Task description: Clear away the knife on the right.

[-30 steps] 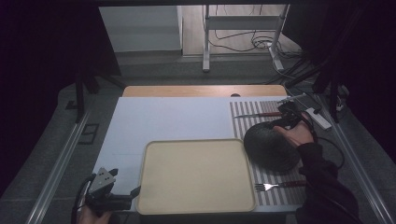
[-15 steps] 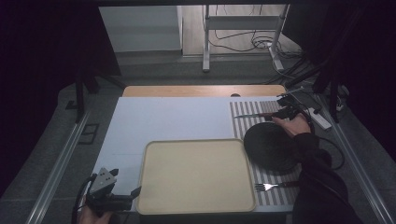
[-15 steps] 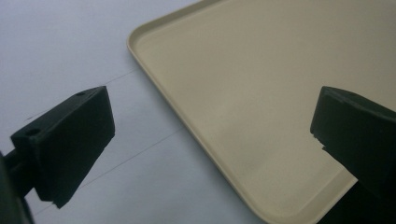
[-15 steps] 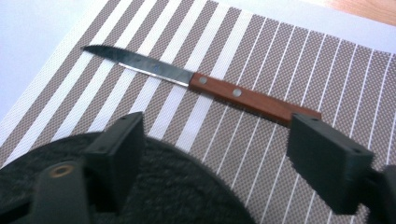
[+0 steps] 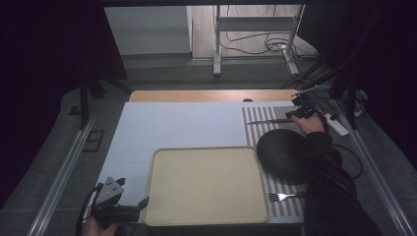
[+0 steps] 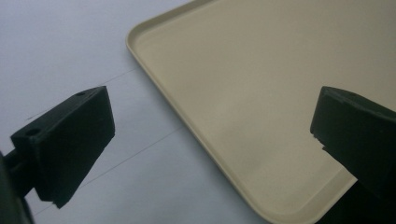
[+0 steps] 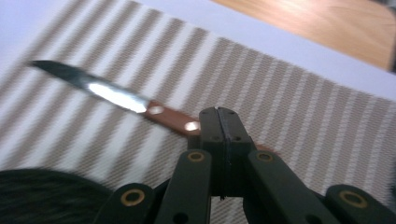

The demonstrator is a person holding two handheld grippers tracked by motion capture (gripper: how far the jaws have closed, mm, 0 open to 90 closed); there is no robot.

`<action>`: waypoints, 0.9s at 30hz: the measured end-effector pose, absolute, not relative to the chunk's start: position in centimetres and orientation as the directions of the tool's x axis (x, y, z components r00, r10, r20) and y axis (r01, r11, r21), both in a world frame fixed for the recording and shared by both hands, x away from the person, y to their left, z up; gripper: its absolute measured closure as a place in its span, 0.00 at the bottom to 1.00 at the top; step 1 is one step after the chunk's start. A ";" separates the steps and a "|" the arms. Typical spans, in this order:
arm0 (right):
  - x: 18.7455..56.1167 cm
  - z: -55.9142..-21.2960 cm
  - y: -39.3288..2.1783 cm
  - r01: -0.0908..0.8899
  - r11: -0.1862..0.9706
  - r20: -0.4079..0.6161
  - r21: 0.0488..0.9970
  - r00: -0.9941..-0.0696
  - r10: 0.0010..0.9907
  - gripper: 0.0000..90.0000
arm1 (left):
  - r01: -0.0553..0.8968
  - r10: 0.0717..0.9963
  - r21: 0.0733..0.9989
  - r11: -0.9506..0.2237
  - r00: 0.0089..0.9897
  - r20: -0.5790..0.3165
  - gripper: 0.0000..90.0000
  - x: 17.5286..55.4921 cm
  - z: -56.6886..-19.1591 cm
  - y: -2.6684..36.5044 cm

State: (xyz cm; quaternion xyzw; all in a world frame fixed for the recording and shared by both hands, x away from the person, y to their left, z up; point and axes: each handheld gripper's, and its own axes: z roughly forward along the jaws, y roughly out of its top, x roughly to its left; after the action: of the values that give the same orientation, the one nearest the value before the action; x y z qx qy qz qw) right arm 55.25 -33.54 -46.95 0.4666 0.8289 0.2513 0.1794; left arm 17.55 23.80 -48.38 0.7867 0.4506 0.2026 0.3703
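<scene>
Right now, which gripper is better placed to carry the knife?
The right gripper: its jaws are shut on the knife handle over the striped mat. The left gripper is open by the tray, far away.

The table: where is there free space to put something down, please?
Free: the white surface between wooden edge and tray, and the tray's bare inside. Crowded: the striped mat, carrying knife, black plate and fork.

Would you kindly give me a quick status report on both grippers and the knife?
Left gripper open, straddling the tray near corner. Right gripper shut on the knife handle, over the striped mat. Black plate beside it; nothing blocking.
</scene>
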 end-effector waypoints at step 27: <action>54.5 -49.4 -35.5 0.760 0.430 -0.042 0.487 -0.472 0.881 1.00 | 0.560 0.858 0.756 -0.339 0.513 0.005 0.00 17.3 -48.4 23.6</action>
State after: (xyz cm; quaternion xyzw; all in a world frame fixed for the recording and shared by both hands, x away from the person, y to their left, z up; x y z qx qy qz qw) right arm 54.54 -35.46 -49.42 0.4925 0.8328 0.2058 0.1466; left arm 17.30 23.60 -48.38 0.7917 0.4479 0.2069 0.3603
